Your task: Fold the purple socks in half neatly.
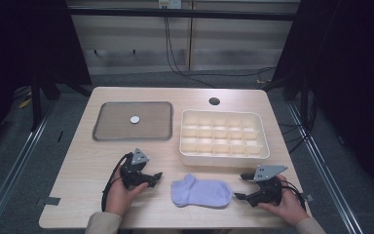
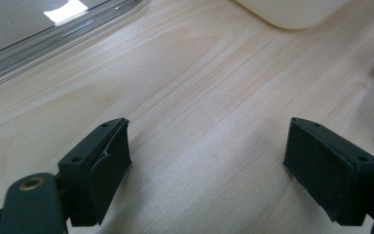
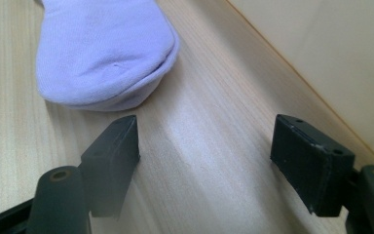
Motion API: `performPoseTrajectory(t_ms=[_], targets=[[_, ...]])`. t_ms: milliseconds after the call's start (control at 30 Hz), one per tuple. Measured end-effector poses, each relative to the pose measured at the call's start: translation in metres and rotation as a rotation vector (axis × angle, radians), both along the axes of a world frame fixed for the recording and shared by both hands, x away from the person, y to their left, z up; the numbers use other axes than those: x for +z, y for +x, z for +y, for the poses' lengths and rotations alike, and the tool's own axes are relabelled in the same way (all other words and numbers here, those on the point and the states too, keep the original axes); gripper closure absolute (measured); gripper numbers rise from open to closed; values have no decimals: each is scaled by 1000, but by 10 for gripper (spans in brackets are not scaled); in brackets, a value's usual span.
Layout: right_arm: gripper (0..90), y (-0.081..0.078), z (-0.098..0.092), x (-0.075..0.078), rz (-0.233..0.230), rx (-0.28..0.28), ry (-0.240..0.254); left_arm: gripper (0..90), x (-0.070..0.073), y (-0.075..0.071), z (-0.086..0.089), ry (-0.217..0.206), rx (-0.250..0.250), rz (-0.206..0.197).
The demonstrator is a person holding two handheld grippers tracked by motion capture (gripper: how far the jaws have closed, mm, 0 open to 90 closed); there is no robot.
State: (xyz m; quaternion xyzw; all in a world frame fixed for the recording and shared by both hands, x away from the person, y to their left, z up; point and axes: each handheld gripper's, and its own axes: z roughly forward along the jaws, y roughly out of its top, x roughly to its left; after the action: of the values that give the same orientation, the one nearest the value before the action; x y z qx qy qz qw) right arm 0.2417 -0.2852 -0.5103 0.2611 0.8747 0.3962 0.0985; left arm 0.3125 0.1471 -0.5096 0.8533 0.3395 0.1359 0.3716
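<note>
Left gripper (image 1: 157, 176) and right gripper (image 1: 240, 185): jaws wide apart, nothing held, flanking lilac sock (image 1: 201, 192) near table (image 1: 78, 161) front edge.

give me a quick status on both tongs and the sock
Left tongs open, empty, left of sock. Right tongs open, empty, at the toe end. Lilac sock flat on table, untouched. Nothing in the way.

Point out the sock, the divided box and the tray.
sock (image 1: 202, 192): high view, middle of the lilac foot part.
divided box (image 1: 260, 138): high view, its right rim.
tray (image 1: 112, 127): high view, bare floor left of the small white disc.
</note>
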Motion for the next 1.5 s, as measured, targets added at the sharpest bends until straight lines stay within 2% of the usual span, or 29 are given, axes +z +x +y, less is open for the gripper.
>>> performPoseTrajectory(t_ms=[667, 700, 733, 800, 867, 900, 933, 967, 1000, 1067, 1100, 1300, 1500], targets=[[257, -4, 0, 0, 4, -26, -2, 158, 0, 0, 0, 0, -2, 0], [297, -4, -1, 1, 6, -28, 2, 158, 0, 0, 0, 0, -1, 0], [297, -4, -1, 1, 6, -28, 2, 158, 0, 0, 0, 0, -1, 0], [380, -4, -2, 3, 19, -32, -3, 158, 0, 0, 0, 1, -1, 0], [465, -4, -3, 7, 50, -29, 0, 164, 0, 0, 0, 0, 7, -1], [531, -4, -3, 8, 61, -28, 2, 165, 1, -1, -1, 9, 13, 2], [642, -6, -1, 13, 68, -22, -5, 183, 3, -1, -1, 11, 16, 11], [642, -6, -1, 13, 68, -22, -5, 212, 3, -1, -1, 11, 16, 11], [692, -7, 0, 15, 69, -26, 6, 212, 4, -1, -1, 21, 21, 11], [862, -9, 4, 23, 69, -28, 19, 269, 6, -2, -2, 28, 18, 29], [899, -10, 5, 25, 71, -27, 18, 274, 8, -3, -3, 33, 15, 43], [900, -12, 13, 27, 89, 3, -1, 283, 18, -7, -10, 23, -5, 44], [900, -11, 17, 28, 101, 8, 4, 308, 29, -14, -22, 22, -57, 54]])
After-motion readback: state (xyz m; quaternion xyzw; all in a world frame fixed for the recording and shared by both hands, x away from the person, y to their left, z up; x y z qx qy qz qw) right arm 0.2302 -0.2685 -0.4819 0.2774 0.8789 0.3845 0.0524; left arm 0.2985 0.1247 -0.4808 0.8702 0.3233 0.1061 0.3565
